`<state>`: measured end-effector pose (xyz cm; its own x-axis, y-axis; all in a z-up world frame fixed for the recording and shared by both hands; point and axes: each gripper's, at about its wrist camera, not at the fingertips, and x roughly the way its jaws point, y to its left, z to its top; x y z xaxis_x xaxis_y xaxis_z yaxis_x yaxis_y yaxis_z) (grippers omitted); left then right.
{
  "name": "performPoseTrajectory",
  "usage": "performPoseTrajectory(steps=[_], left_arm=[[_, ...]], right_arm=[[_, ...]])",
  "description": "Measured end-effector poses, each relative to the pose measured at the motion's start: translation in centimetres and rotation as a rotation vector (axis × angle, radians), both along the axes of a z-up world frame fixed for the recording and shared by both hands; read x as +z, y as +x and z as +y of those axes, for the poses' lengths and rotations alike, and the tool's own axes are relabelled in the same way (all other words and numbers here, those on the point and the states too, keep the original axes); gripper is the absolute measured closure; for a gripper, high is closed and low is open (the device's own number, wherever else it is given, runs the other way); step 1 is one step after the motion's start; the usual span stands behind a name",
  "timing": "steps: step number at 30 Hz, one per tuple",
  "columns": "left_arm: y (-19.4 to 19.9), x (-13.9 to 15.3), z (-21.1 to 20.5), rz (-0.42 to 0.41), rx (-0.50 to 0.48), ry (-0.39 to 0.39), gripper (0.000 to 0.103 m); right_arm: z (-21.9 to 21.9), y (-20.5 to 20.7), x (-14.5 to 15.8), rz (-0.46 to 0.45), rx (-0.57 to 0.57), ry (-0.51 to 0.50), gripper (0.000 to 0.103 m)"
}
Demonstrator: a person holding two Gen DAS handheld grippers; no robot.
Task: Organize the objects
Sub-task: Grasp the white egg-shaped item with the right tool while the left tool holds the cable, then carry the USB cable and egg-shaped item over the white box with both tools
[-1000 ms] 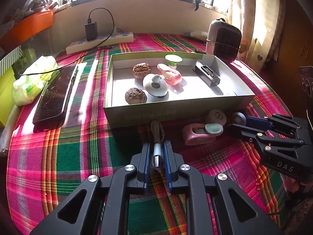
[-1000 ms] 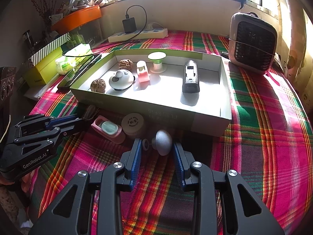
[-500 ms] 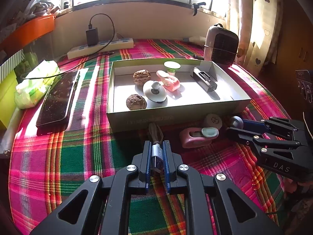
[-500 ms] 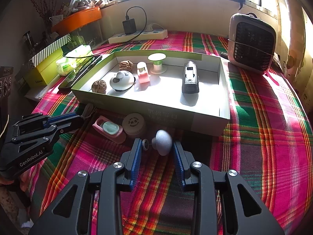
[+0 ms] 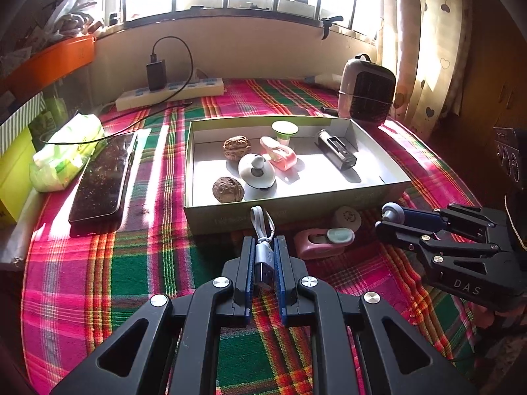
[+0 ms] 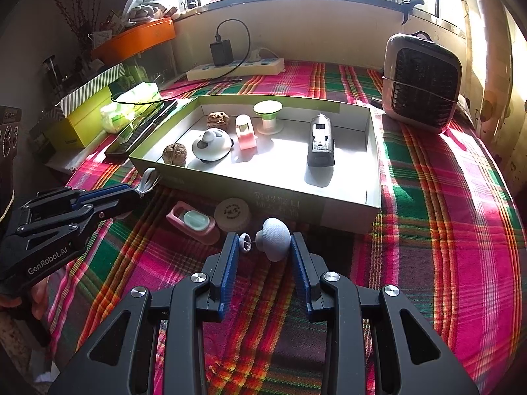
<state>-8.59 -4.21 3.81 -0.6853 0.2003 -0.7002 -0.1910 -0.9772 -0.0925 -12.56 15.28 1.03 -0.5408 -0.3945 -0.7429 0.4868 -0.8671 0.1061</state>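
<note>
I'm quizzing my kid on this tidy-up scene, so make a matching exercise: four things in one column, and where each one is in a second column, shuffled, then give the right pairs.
Things
1. USB cable
2. grey knob
3. black lighter
4. pink clip

Places
A. lying inside the green box
B. on the plaid cloth, in front of the box, beside the round cap
C. clamped in the left gripper
D. between the fingers of the right gripper

Pairs: 1-C, 2-D, 3-A, 4-B
</note>
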Motion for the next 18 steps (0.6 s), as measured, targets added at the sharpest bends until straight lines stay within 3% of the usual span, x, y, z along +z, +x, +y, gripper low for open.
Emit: performPoseTrajectory(steps=[18], left_arm=[[-0.8, 1.4, 0.6, 0.028, -0.009, 0.0, 0.093]], right_arm=[[-0.2, -0.8, 2.0, 0.034, 0.01, -0.024, 0.07]])
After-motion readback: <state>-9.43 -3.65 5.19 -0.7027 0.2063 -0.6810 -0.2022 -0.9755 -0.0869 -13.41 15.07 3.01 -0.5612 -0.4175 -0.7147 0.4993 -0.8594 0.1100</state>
